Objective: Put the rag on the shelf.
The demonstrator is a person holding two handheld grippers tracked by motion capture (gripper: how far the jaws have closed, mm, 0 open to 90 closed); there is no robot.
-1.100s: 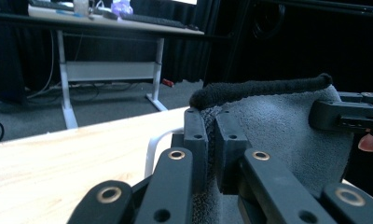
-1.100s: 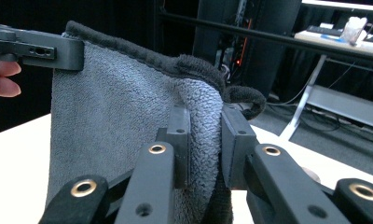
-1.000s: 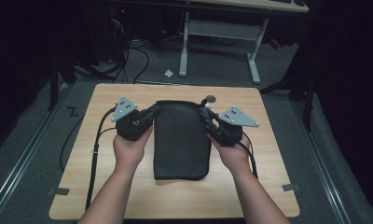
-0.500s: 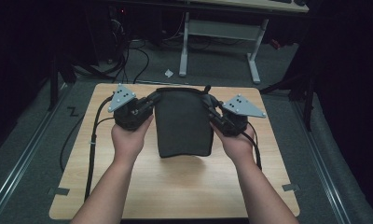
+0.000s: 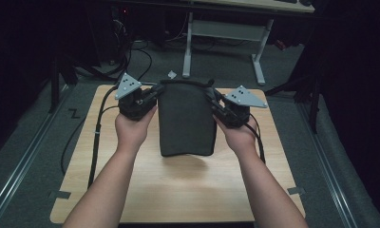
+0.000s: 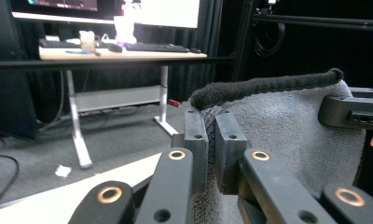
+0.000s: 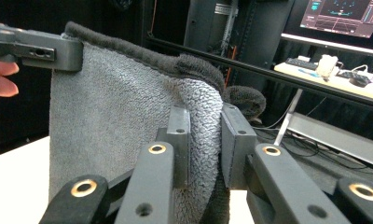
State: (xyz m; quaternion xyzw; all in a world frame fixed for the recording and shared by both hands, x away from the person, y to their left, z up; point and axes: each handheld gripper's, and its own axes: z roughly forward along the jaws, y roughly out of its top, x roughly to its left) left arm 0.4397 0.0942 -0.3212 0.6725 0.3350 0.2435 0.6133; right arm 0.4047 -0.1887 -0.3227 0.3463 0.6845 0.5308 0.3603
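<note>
Hanging: a dark grey towel [image 5: 186, 118] is held up by its two top corners over the middle of the surface [image 5: 178, 185], its lower edge near or at the wood; contact cannot be told.
Towel texture: looped terry with a thick rolled hem along the top [image 6: 268, 84], the same hem in the right gripper view [image 7: 142, 56].
Left claw [image 5: 152, 97]: closed tight on the towel's top left corner; in its own view the cloth is pinched between both jaws [image 6: 211, 140].
Right claw [image 5: 215, 102]: closed on the top right corner, a fold of towel squeezed between its jaws [image 7: 205, 135].
Hands: left hand [image 5: 131, 128] and right hand [image 5: 238, 135] each grip a claw body, forearms coming in from the near edge.
Cables: a black cable [image 5: 95, 137] trails from the left claw down the surface's left side.
Surface: pale wood with rounded corners.
Beyond: a desk [image 6: 119, 51] with keyboard and monitors stands on grey floor behind.
</note>
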